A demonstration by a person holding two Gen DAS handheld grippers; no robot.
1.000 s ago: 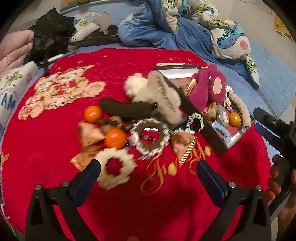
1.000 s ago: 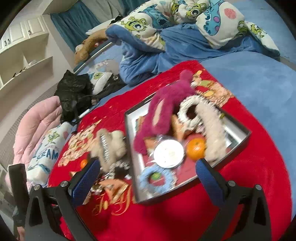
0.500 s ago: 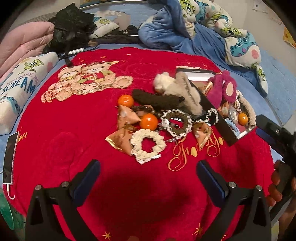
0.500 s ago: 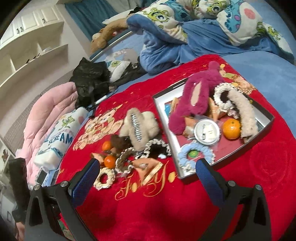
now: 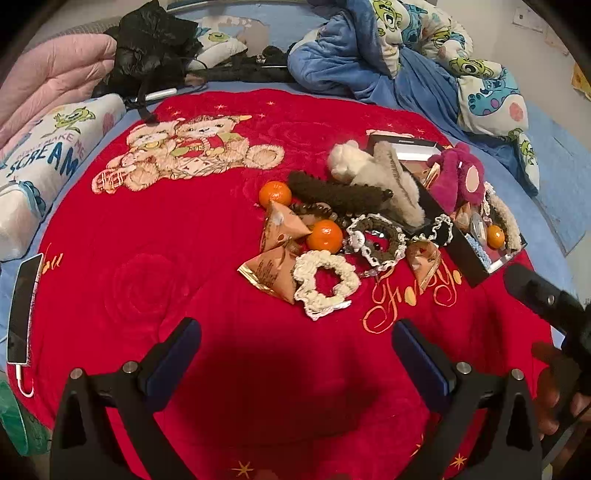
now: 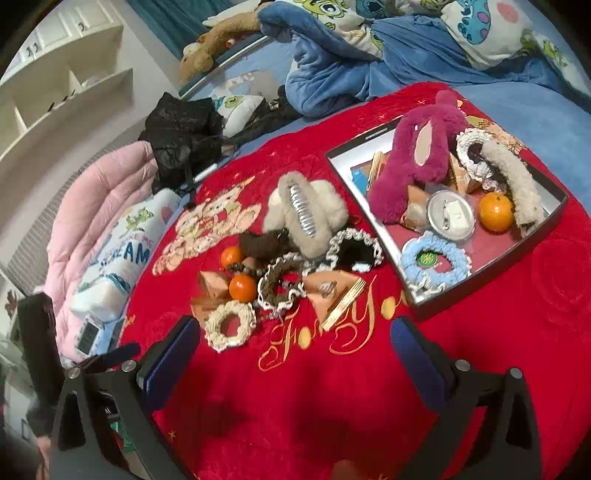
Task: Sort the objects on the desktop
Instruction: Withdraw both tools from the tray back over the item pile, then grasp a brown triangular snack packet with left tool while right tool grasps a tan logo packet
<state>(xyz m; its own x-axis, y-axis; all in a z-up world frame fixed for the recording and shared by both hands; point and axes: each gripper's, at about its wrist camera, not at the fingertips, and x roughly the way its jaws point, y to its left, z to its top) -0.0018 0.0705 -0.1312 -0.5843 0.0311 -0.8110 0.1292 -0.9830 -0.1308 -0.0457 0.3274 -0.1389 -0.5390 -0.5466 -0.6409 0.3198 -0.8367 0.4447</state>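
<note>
pillow [image 5: 44, 162] reads "scream"; each hand-held gripper [image 5: 295, 354] [image 6: 295, 350] gapes wide, holding nothing.

White shelving [image 6: 62, 92] lines the wall at left, teal curtains [image 6: 173, 22] hang behind, and a blue bed [image 6: 535, 107] carries rumpled cartoon-print bedding [image 5: 424, 48].

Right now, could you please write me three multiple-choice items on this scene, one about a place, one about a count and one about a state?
1. Where is the blue scrunchie?
A. in the black tray
B. on the red blanket
C. on the pink quilt

2. How many oranges lie outside the tray?
A. one
B. two
C. four

3. How is the right gripper?
A. shut on an orange
B. open, empty
C. shut on a scrunchie

Answers:
1 A, it lies within the tray's walls.
2 B, two sit in the loose pile, and.
3 B, its fingers stand apart with nothing between.
</note>
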